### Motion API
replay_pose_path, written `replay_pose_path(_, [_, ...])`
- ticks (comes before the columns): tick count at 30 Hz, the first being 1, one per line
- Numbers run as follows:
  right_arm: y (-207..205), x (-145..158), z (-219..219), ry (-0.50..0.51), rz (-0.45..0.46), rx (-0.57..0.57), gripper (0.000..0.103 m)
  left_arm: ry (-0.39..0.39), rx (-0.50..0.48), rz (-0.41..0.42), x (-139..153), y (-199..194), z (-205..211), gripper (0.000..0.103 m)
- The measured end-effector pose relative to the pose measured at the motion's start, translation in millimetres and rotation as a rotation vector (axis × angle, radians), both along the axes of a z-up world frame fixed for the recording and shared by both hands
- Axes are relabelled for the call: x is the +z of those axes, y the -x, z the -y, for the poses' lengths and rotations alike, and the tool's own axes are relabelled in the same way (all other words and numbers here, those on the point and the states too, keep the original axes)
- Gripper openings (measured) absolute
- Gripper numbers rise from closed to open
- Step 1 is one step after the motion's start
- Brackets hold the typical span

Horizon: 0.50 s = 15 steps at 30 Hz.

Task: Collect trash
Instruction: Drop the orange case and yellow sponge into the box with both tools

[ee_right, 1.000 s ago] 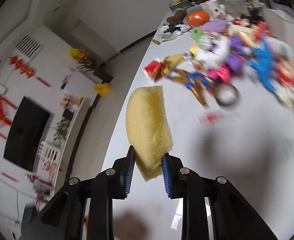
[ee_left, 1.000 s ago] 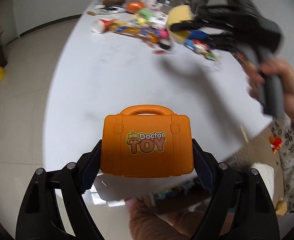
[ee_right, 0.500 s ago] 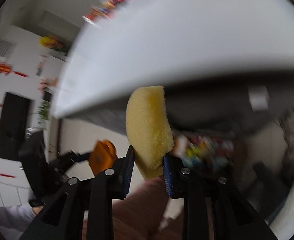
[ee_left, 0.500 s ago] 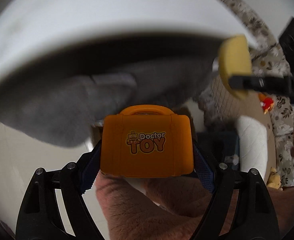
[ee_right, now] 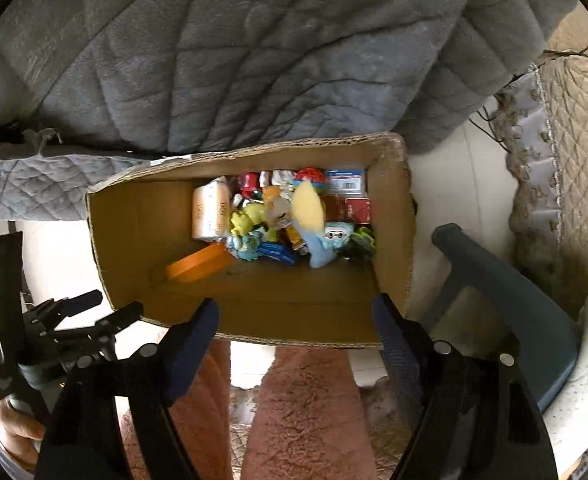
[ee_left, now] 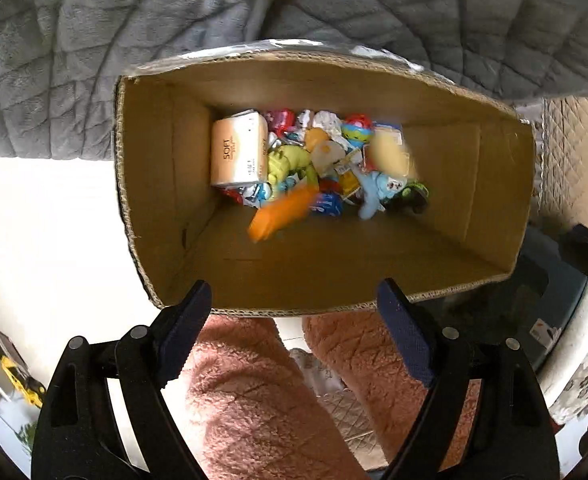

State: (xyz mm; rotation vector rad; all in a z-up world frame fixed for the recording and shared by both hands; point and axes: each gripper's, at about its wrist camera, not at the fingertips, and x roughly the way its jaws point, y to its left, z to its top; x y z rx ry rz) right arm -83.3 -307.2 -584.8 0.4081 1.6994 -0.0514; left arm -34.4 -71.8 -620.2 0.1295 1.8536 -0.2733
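Note:
An open cardboard box sits on the floor below both grippers; it also shows in the right wrist view. Its far half holds several pieces of trash and toys. The orange toy case is blurred inside the box, and shows in the right wrist view. The yellow sponge is blurred over the pile, also in the right wrist view. My left gripper is open and empty above the box's near edge. My right gripper is open and empty too.
A grey quilted blanket hangs behind the box. A dark blue stool stands right of it. The person's pink fleece legs are under the grippers. A beige quilted cover is at right. The left gripper's body is at left.
Both grippers swung from the table down to the box. The left let go of the orange toy case and the right let go of the yellow sponge; both now are in the box.

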Motion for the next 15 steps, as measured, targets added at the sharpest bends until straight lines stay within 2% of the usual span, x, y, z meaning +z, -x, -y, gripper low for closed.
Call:
replay_pose_path(3, [0, 26, 1, -0.026, 0.039, 0.005, 0.08, 0.043, 0.021, 0.068, 36, -2, -5, 0.082])
replay_pose_path(6, [-3, 77, -4, -0.101, 0.125, 0.003, 0.08, 0.105, 0.047, 0.121, 80, 4, -10, 0.082])
replay_pose_path(10, [-12, 161, -12, -0.219, 0.291, 0.026, 0.083, 0.198, 0.048, 0.281, 185, 14, -21, 0.082])
replay_pose_path(13, [-21, 214, -19, -0.309, 0.393, 0.03, 0.084, 0.224, 0.05, 0.44, 264, 13, -34, 0.083])
replay_pose_path(15, [-28, 245, -26, -0.362, 0.455, 0.04, 0.085, 0.231, 0.061, 0.542, 307, 2, -46, 0.086])
